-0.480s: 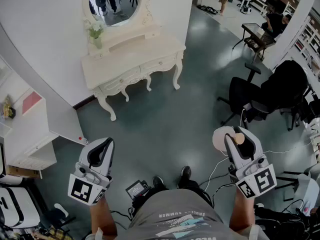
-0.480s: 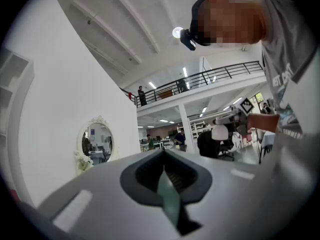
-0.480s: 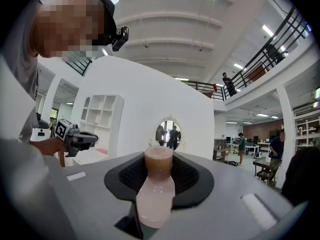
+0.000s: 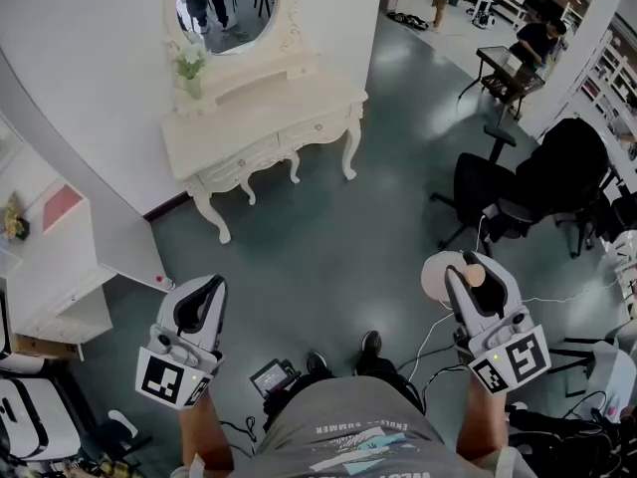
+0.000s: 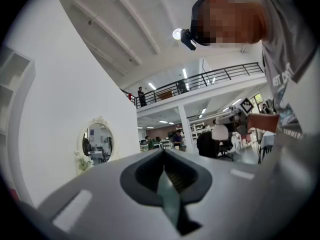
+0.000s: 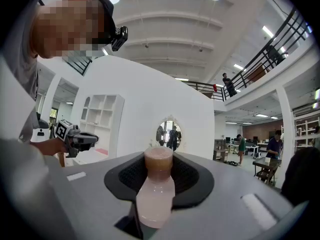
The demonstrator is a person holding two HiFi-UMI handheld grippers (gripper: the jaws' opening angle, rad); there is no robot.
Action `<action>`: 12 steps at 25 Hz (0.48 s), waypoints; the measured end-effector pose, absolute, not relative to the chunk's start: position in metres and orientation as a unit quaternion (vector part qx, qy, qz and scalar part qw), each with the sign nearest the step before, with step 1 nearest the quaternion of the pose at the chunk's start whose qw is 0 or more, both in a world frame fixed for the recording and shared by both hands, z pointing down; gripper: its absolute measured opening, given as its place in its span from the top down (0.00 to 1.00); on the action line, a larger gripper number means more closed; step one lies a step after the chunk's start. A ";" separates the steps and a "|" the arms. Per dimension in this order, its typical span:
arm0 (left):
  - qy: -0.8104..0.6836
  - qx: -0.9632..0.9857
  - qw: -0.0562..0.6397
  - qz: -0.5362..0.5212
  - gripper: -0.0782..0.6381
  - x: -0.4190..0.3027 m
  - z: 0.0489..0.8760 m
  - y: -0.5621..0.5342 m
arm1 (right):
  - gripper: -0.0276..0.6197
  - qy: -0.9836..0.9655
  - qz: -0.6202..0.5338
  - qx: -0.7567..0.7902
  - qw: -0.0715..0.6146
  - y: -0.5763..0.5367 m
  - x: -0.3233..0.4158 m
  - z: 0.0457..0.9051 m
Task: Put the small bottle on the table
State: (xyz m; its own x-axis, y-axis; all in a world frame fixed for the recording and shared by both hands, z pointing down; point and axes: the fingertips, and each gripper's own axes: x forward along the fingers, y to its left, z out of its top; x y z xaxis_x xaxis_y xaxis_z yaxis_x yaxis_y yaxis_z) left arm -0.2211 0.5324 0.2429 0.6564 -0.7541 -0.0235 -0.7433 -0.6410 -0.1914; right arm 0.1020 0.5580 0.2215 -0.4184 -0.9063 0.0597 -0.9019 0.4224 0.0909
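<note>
Small bottle [image 6: 156, 184], pale pink with a tan cap, clamped between the dark pads of the right claw [image 4: 470, 285]. Cap end poking out past the claw tips, body pinched on both sides. Carried level, out over the grey-green floor [image 4: 328, 257], not resting on any surface. Left claw [image 4: 202, 297] closed to a thin seam, with nothing between its pads; also level, low at the left of the head view and well apart from the right one. A bare forearm behind each claw, and dark shoes [image 4: 343, 355] on the floor between them. Ahead and to the left, well apart from both claws, a cream dressing-table worktop [image 4: 289, 113] on curved legs, set against a white wall. On its back ledge a vase of white flowers [image 4: 189, 68], with an oval mirror [image 4: 224, 3] above. Off to the right, black office chairs [image 4: 488, 192]. At the left edge, a white shelf unit [image 4: 60, 267].
</note>
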 end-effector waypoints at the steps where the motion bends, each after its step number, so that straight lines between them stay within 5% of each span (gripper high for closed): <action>1: 0.413 -0.905 0.092 -0.028 0.89 -0.223 0.243 0.532 | 0.75 -0.842 -0.023 0.537 0.050 0.558 0.101 0.221; 12: 0.403 -0.911 0.085 -0.020 0.89 -0.227 0.249 0.528 | 0.75 -0.844 -0.013 0.534 0.050 0.554 0.088 0.220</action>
State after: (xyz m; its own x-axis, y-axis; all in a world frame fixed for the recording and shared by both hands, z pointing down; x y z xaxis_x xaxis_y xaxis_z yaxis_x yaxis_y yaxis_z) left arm -0.2269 0.5276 0.2494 0.6744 -0.7377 -0.0317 -0.7307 -0.6607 -0.1718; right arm 0.0881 0.5543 0.2198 -0.4253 -0.9023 0.0705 -0.8996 0.4300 0.0764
